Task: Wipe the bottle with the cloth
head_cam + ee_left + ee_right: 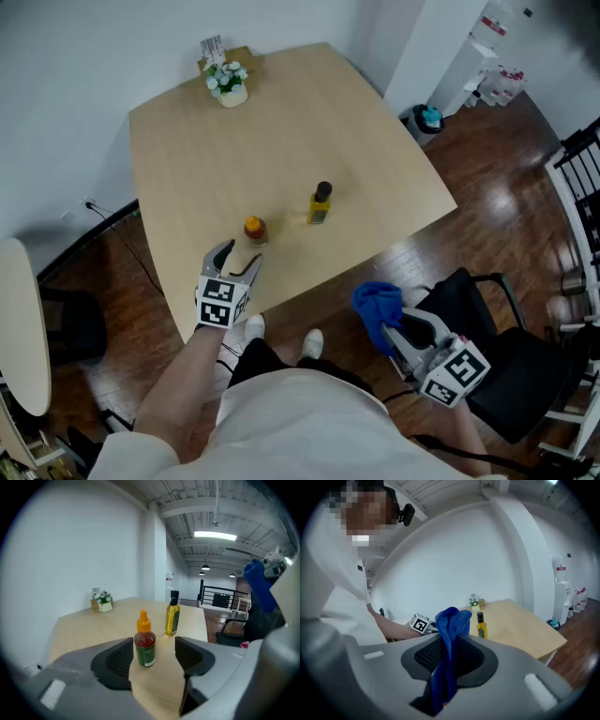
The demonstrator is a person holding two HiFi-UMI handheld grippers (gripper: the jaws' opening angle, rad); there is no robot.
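Note:
A small red sauce bottle [255, 230] with an orange cap stands near the table's front edge. My left gripper [235, 260] is open just short of it; in the left gripper view the sauce bottle [145, 640] sits between and a little beyond the two pads. An oil bottle [320, 203] with a black cap stands to its right, seen also as the oil bottle [172, 614] and oil bottle [481, 625]. My right gripper [397, 329] hangs off the table's near right, shut on a blue cloth [376, 311]; the blue cloth [449, 644] bunches up between its pads.
A small flower pot [228, 84] with a card holder stands at the far edge of the light wooden table [244, 150]. A black chair [511, 375] is below my right gripper. Another round table [19, 328] is at the left. Water bottles [502, 84] stand by the far wall.

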